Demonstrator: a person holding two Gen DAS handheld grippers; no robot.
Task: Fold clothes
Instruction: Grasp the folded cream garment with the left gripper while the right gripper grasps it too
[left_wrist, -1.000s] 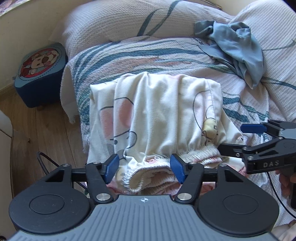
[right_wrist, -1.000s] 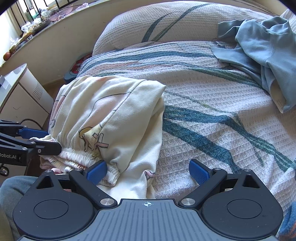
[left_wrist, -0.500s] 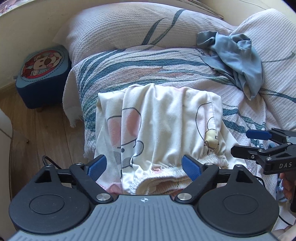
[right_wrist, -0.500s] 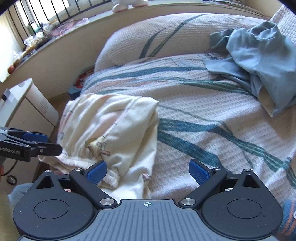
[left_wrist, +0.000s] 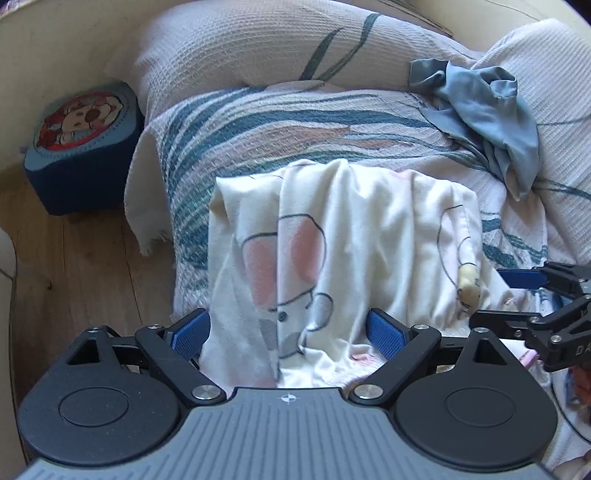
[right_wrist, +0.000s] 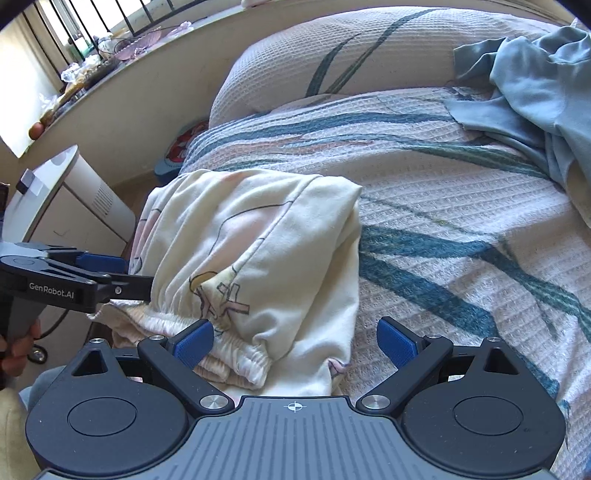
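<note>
- A bed (left_wrist: 369, 122) fills most of both views, covered by a waffle-weave bedspread (right_wrist: 443, 206) in off-white with sweeping teal and faint pink stripes; its frayed edge hangs over the left side toward the floor
- A plump pillow (left_wrist: 240, 48) in the same waffle cloth lies at the far end, marked with thin dark-teal leaf lines
- The folded garment (left_wrist: 351, 240), soft cream cotton printed with a grey-and-pink cartoon mouse, lies at the near edge of the bed as a rough rectangle; its gathered elastic hem bunches at the near end, seen from the right wrist
- A crumpled grey-blue garment (left_wrist: 491, 110), smooth and thin, sits in a loose heap at the far right, well apart from the cream one
- A wooden plank floor (left_wrist: 74, 266) shows at the left, with a round-cornered blue stool (left_wrist: 81, 140) bearing a cartoon dog patch
- The left gripper (left_wrist: 288, 332), black with ribbed blue pads, has just been opening; its fingers stand wide apart on either side of the cream cloth, pressing on nothing
- The right gripper (right_wrist: 295, 341) has fingers spread wide, the left pad by the elastic hem, the right over bare bedspread, gripping nothing
</note>
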